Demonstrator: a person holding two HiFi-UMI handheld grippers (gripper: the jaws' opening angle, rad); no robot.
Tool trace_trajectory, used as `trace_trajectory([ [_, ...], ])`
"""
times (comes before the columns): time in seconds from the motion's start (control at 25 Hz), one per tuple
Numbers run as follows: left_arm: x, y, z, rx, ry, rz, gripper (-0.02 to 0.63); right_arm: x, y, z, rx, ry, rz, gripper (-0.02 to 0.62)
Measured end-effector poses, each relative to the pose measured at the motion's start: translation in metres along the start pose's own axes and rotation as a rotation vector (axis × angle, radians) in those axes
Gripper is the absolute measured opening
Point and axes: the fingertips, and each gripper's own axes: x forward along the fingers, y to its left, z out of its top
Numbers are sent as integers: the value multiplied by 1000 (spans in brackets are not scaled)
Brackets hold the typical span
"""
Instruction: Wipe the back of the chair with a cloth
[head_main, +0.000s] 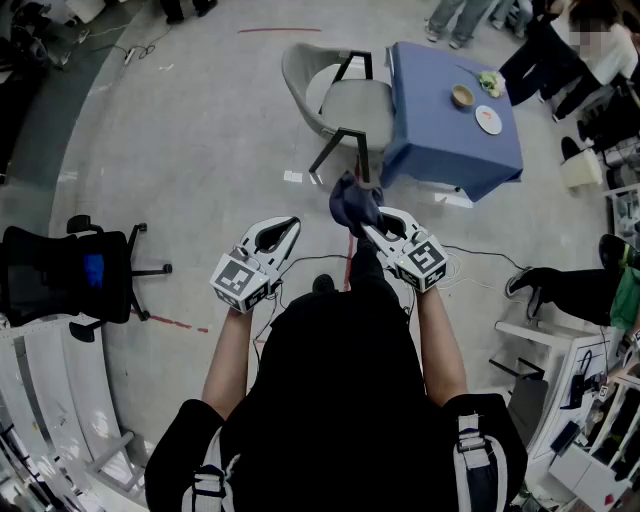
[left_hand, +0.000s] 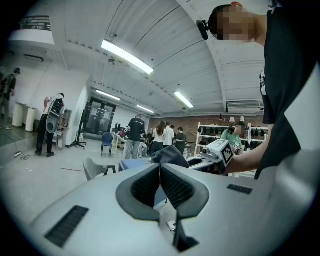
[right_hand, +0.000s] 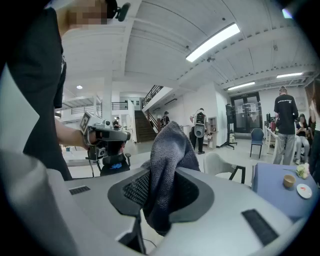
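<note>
The grey cloth (right_hand: 167, 165) is being pinched between the jaws of the right gripper (head_main: 370, 228), with its bunched end sticking out past the jaw tips. The left gripper (left_hand: 161, 175) is being held at the cloth's nine o'clock, jaws pressed together on nothing. The chair (head_main: 340, 100) is standing well apart at twelve o'clock, just beside the blue-covered counter (head_main: 440, 135).

Grey cloth (right_hand: 167, 165) bunched; pale chair (head_main: 335, 95) upright.

No legible text or numbers
</note>
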Motion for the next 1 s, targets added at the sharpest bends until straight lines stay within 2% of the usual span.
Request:
trace_trajectory([
  [0.6, 3, -5, 4, 5, 5, -1, 25, -4, 0, -6, -8, 20, 15, 114],
  [1.0, 30, 8, 1, -14, 30, 2, 25, -8, -28, -19, 41, 36, 14, 115],
])
